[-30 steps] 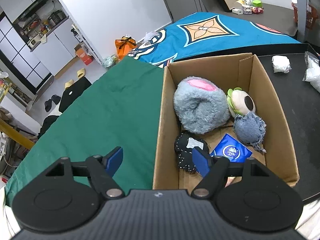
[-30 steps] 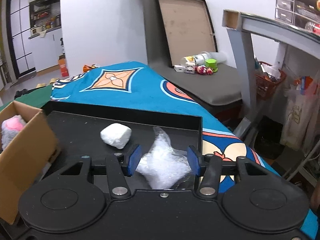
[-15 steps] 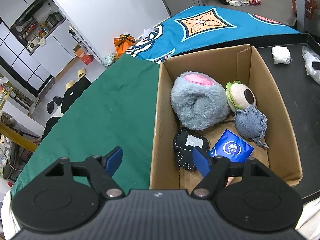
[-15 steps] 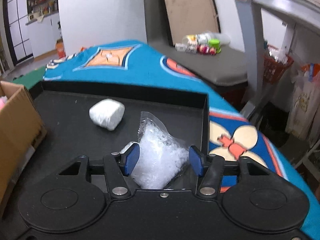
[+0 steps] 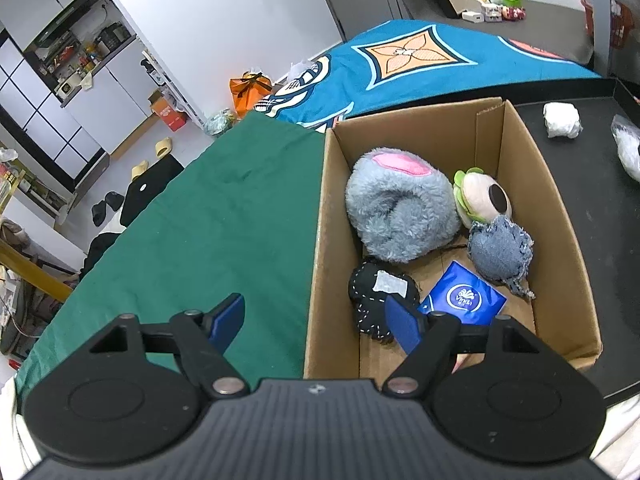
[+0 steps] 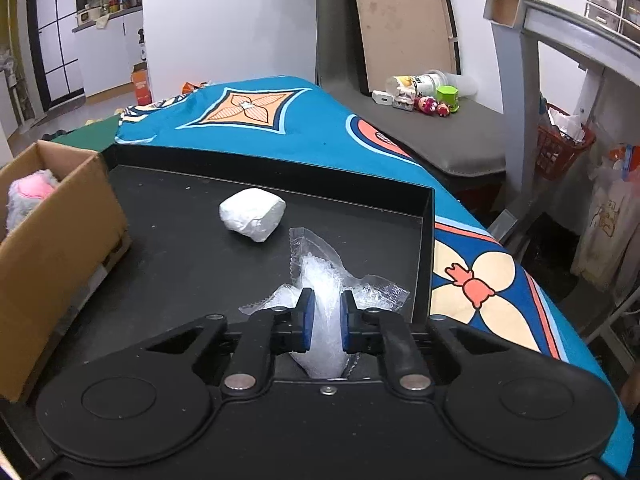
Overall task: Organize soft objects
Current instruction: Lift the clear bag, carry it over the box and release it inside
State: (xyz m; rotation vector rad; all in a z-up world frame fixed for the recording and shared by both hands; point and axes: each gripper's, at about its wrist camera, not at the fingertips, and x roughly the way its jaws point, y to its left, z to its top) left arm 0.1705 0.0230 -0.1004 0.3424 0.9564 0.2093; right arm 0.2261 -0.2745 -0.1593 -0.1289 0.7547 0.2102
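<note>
Crinkly clear plastic bag point(image 6: 320, 280) sits clenched in your right tongs point(image 6: 324, 322) on the black tabletop point(image 6: 180, 248), while your left tongs point(image 5: 316, 322) gape empty.

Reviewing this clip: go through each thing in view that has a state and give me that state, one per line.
right gripper: shut on the clear plastic bag, which lies on the black tray.
left gripper: open, holding nothing, over the near edge of the cardboard box.
cardboard box: open-topped, holding soft items.
white bundle: loose on the tray, untouched.
grey plush: inside the box.
</note>
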